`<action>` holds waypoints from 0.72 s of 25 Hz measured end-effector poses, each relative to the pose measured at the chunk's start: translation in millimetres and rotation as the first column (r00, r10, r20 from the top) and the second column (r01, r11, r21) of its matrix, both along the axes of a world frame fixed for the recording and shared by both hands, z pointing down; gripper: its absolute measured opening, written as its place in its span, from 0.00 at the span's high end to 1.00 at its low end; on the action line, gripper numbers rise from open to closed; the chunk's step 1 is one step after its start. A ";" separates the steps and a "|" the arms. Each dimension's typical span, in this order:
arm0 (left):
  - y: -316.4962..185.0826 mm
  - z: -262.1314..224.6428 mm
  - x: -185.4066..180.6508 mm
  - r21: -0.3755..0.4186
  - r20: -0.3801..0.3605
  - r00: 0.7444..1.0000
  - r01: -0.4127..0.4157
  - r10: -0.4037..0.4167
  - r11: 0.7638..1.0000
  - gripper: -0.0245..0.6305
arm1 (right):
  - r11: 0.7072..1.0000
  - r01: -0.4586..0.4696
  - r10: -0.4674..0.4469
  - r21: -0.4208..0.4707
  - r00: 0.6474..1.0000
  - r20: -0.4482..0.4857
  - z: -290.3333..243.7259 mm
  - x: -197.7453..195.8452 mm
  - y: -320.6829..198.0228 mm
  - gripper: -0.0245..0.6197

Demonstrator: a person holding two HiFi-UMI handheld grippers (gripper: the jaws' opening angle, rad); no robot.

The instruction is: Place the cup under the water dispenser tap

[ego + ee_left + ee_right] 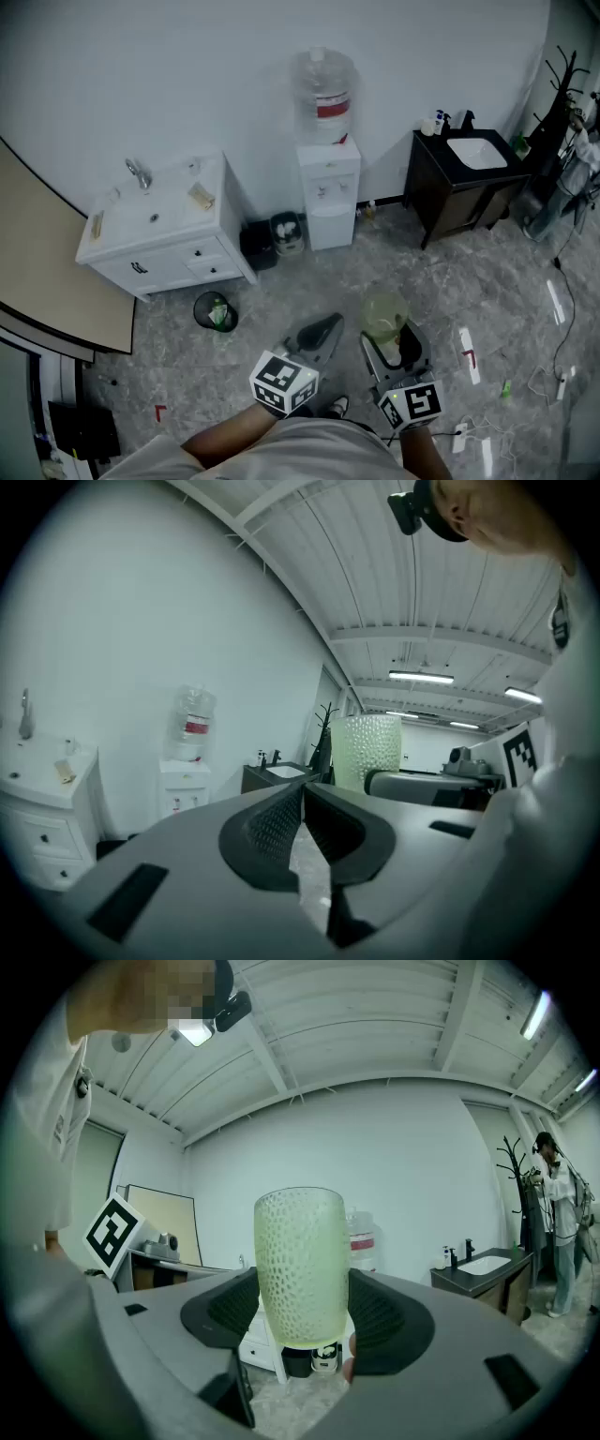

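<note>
A pale green dimpled cup (382,317) stands upright between the jaws of my right gripper (386,332), which is shut on its sides. In the right gripper view the cup (302,1265) fills the middle, with the dark pads against both flanks of the right gripper (302,1314). My left gripper (328,328) hangs beside it with its jaws shut and nothing in them; its fingertips (286,810) meet. The white water dispenser (328,187) with a bottle on top stands against the far wall, well ahead of both grippers, and partly hidden behind the cup in the right gripper view.
A white sink cabinet (159,225) stands left of the dispenser, with dark bins (272,242) between them and a small round bin (214,312) on the floor. A black vanity (464,183) and a coat rack (558,103) are at the right. A person (558,1222) stands near the rack.
</note>
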State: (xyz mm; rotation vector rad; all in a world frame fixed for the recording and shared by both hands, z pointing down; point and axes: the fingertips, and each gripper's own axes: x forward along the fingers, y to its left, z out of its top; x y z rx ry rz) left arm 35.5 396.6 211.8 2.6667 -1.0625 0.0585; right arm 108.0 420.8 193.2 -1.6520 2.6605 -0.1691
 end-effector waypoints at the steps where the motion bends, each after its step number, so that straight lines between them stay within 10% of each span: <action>1: -0.4 0.4 1.6 0.001 0.001 1.000 -0.001 0.001 1.000 0.93 | 1.000 0.006 -0.006 0.003 1.000 -0.005 -1.8 0.0 -1.2 0.48; 18: -12.7 27.7 13.1 -0.029 0.047 0.999 0.025 -0.024 0.999 0.93 | 0.998 0.064 -0.064 0.021 0.997 0.034 6.0 18.7 -30.0 0.48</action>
